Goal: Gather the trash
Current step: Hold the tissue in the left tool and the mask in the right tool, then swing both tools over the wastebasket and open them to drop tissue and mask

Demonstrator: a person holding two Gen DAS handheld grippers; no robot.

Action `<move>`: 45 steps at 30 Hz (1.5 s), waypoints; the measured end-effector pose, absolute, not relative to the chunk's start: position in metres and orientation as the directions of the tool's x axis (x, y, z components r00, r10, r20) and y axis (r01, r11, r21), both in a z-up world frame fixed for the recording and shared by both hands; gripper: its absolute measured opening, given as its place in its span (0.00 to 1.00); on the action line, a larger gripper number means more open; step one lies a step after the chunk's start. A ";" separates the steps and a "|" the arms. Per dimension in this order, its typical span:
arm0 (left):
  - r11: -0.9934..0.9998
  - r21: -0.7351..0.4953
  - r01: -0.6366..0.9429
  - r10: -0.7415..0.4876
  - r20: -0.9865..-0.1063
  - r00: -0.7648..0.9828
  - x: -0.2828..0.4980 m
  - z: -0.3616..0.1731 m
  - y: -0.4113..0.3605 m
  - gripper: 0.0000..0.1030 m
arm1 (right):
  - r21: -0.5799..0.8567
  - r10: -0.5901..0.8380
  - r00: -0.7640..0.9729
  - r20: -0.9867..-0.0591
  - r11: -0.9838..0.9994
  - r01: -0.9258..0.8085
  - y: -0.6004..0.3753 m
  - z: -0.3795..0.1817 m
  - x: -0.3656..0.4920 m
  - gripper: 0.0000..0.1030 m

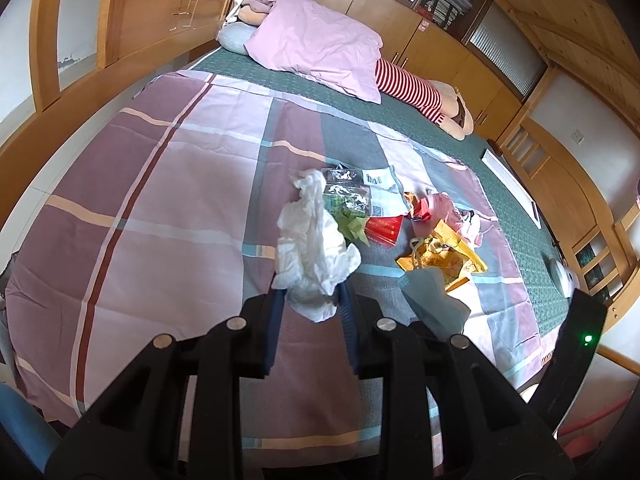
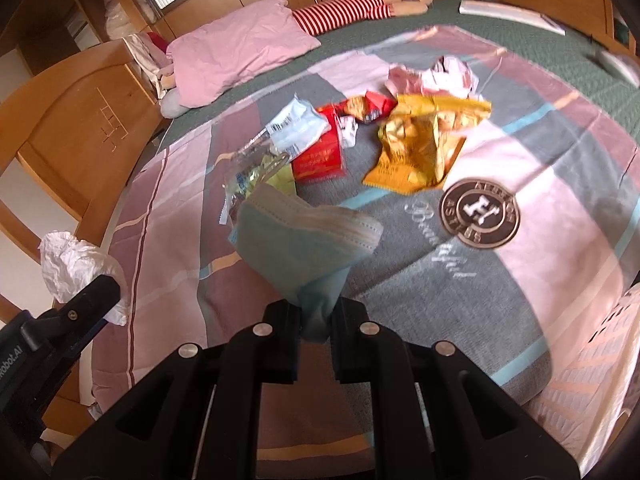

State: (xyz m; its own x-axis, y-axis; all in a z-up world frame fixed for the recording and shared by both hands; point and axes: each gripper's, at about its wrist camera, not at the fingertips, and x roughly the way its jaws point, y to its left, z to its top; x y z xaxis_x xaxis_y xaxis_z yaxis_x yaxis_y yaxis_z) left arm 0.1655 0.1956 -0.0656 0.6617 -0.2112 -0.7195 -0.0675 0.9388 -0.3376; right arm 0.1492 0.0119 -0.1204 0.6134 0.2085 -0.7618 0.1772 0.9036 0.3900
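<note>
Trash pickup is under way but far from finished, judging by what lies on the bed (image 1: 168,184). Two pieces are already off the bedspread. The left hand-held gripper (image 1: 310,300) is clamped on a crumpled white tissue (image 1: 312,248), which bulges up between its blue-lined fingers (image 1: 276,328) and hangs above the near part of the bed. The right hand-held gripper (image 2: 316,320) is closed tight on a light blue face mask (image 2: 308,248), pinching its lower end so the pleated body fans out above the jaws, also clear of the cover.

Most of the litter is left. It sits in a loose cluster toward the middle of the plaid bedspread, nearer the far right edge than the near one: a yellow snack bag (image 2: 424,148), a red packet (image 2: 320,158) just beside it, a clear wrapper with green print (image 1: 346,200), a white label sheet (image 1: 380,190), a small red-and-orange wrapper (image 2: 368,106), and crumpled pink plastic (image 2: 432,74) on the far side of the pile. Some of these touch or overlap.

No bin or bag shows clearly in either view; a pale slatted thing at the lower right of the right wrist view might be a basket, but I cannot tell. By my estimate, the two held pieces have yet to be dropped somewhere, and roughly six items wait on the bed.
</note>
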 end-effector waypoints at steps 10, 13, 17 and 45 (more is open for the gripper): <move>0.913 -0.404 -0.062 -0.267 -0.703 0.659 0.169 -0.067 0.208 0.27 | 0.477 0.281 0.615 -0.737 0.861 0.177 -0.004 -0.121 0.150 0.12; 0.867 -0.499 -0.011 -0.371 -0.658 0.655 0.172 -0.065 0.212 0.27 | 0.532 0.321 0.620 -0.716 0.826 0.186 -0.034 -0.102 0.138 0.12; 0.766 -0.634 0.107 -0.549 -0.558 0.622 0.172 -0.063 0.200 0.27 | 0.501 0.289 0.692 -0.661 0.857 0.120 -0.090 -0.042 0.105 0.12; 0.510 -0.646 0.568 -0.819 -0.567 0.090 0.095 -0.074 -0.003 0.92 | 0.299 0.011 0.569 -0.823 0.858 0.417 -0.288 -0.011 0.023 0.73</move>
